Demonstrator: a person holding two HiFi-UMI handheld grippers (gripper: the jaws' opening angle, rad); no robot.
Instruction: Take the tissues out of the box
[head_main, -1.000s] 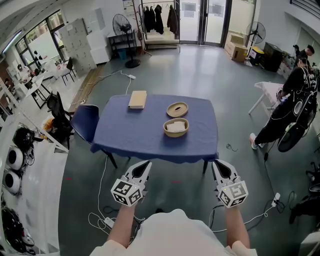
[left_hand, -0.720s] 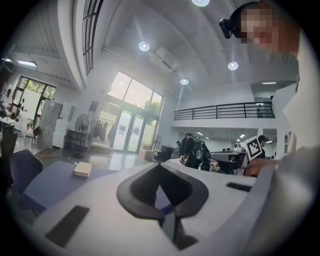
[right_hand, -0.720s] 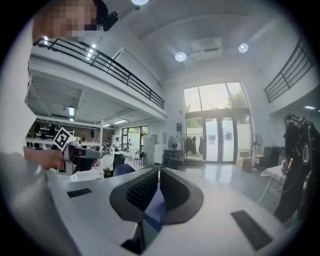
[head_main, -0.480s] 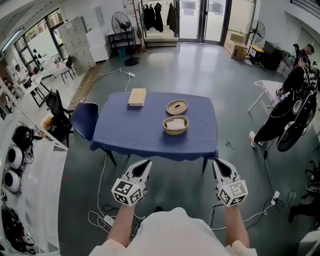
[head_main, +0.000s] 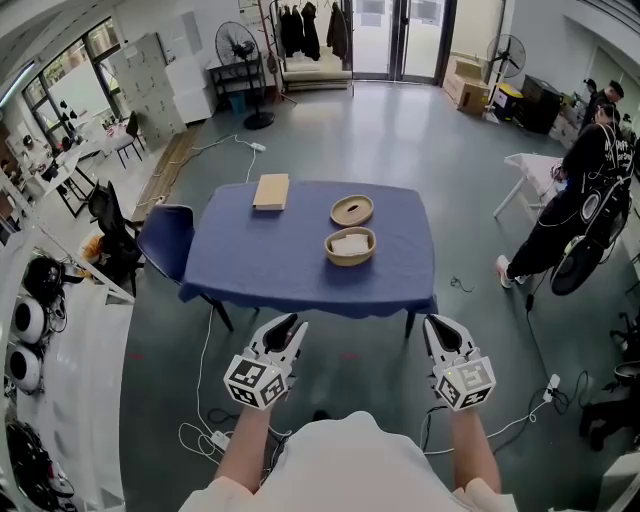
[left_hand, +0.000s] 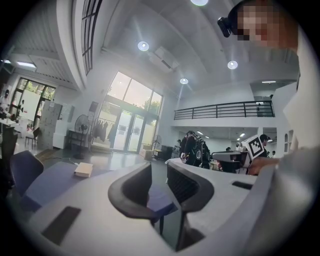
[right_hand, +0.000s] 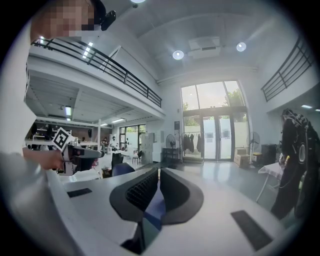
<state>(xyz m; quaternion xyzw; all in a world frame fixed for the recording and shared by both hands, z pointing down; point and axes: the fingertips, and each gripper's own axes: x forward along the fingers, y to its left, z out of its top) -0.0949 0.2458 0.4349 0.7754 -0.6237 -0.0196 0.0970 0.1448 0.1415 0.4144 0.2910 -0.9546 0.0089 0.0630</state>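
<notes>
1. The tissue box (head_main: 272, 191) is a flat tan carton lying at the far left of the blue-clothed table (head_main: 250, 275), well apart from you. You cannot make out its slot or any protruding sheet at this range.
2. Judgement: the tissues are light, soft and easy to tear. Pinch the top sheet near the slot with a shallow bite and draw it straight up.
3. Judgement: the carton is light too and may lift along with the sheet, so brace its end with your other gripper.
4. Two woven baskets sit right of the box. The nearer basket (head_main: 350, 248) holds something white. The farther basket (head_main: 352, 211) looks empty.
5. The left gripper (head_main: 287, 326) has its jaws parted; they have just been opening, and nothing is between them. It is short of the table.
6. The right gripper (head_main: 440, 326) has its jaws closed together and is empty. It is also short of the table.
</notes>
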